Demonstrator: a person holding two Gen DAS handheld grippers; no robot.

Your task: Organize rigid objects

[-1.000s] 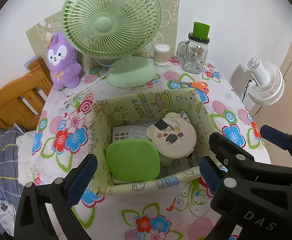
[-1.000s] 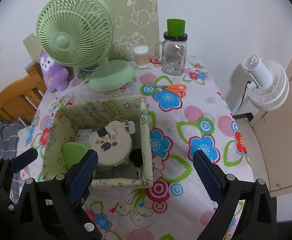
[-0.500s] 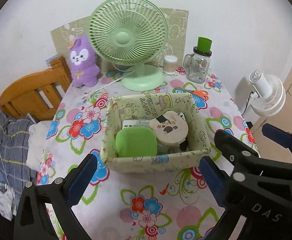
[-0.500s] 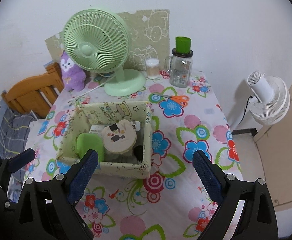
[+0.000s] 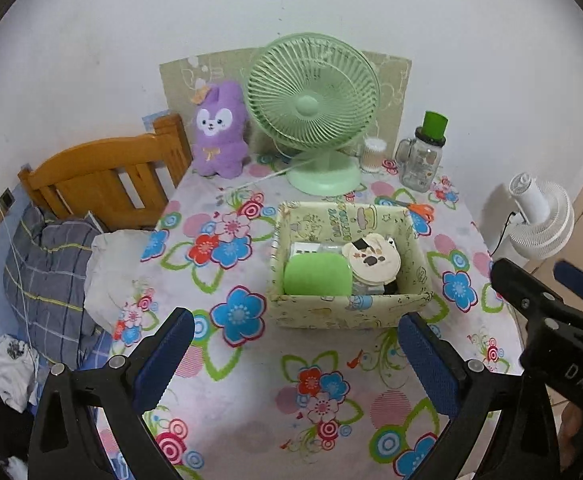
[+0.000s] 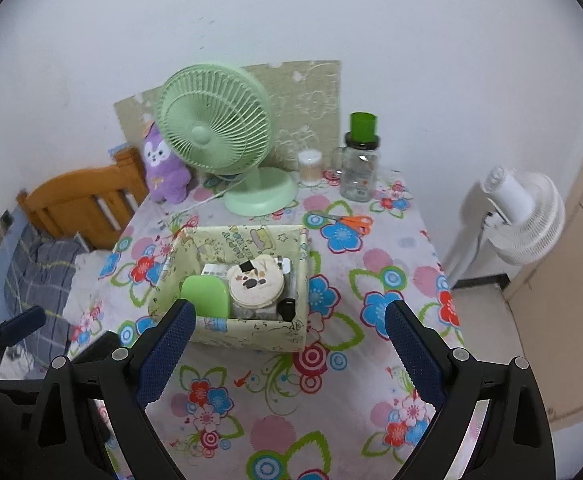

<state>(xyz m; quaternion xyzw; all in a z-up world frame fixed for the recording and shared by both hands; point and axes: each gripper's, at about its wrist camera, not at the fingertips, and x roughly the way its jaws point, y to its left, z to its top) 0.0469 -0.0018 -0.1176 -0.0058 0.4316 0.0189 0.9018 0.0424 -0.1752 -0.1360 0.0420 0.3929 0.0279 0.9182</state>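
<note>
A pale green fabric storage box (image 5: 331, 314) (image 6: 251, 334) stands in the middle of the floral table. Inside lie a green rounded-square lid (image 5: 317, 276) (image 6: 205, 296), a round cream tin with a cartoon face (image 5: 371, 264) (image 6: 255, 284), a white item and a small black item (image 6: 287, 308). My left gripper (image 5: 295, 364) is open and empty, held above the table's near edge. My right gripper (image 6: 287, 352) is open and empty, also back from the box. Orange-handled scissors (image 6: 349, 222) (image 5: 421, 210) lie behind the box.
At the table's back stand a green desk fan (image 5: 315, 120) (image 6: 219, 132), a purple plush (image 5: 219, 128), a cotton swab jar (image 6: 309, 166) and a glass mug jar with a green cap (image 6: 361, 164). A wooden bed frame (image 5: 103, 176) lies left, a white floor fan (image 6: 519, 212) right.
Both grippers have pulled back and up from the box, so the box looks smaller and more of the table and room shows. Both stayed open and empty.
</note>
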